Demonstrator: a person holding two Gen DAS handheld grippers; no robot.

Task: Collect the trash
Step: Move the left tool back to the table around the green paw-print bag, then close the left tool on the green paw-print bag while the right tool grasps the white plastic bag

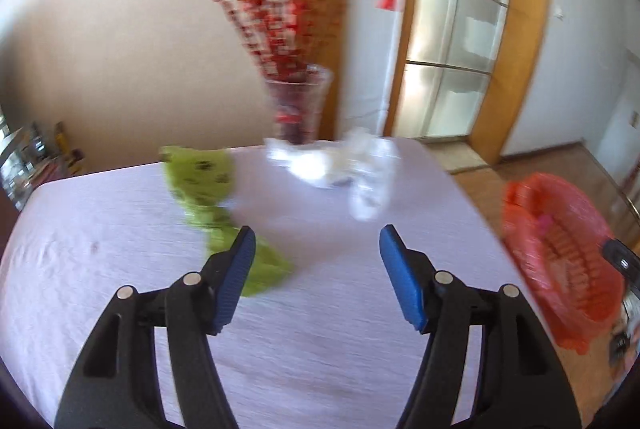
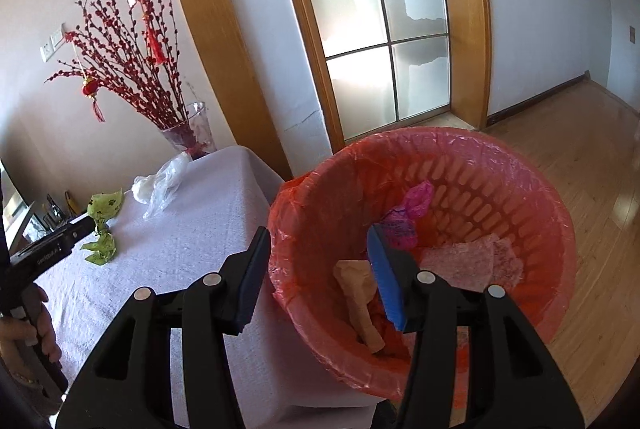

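Note:
A crumpled green wrapper (image 1: 208, 197) lies on the white tablecloth (image 1: 120, 249), just ahead-left of my open, empty left gripper (image 1: 316, 249). A clear crumpled plastic bag (image 1: 344, 165) lies farther back near the vase. In the right wrist view the wrapper (image 2: 103, 225) and plastic bag (image 2: 160, 185) show at left, with the left gripper (image 2: 76, 229) beside the wrapper. My right gripper (image 2: 320, 249) is open and empty above the rim of a red-lined trash basket (image 2: 500, 169) holding a pink wrapper (image 2: 408, 217), tan paper (image 2: 360, 301) and white tissue (image 2: 468, 261). The basket (image 1: 560, 253) also shows at right in the left wrist view.
A glass vase of red branches (image 1: 298, 101) stands at the table's back edge; it also shows in the right wrist view (image 2: 192, 129). The table's right edge (image 2: 256, 197) borders the basket. A frosted glass door (image 2: 376, 29) and wooden floor (image 2: 580, 157) lie beyond.

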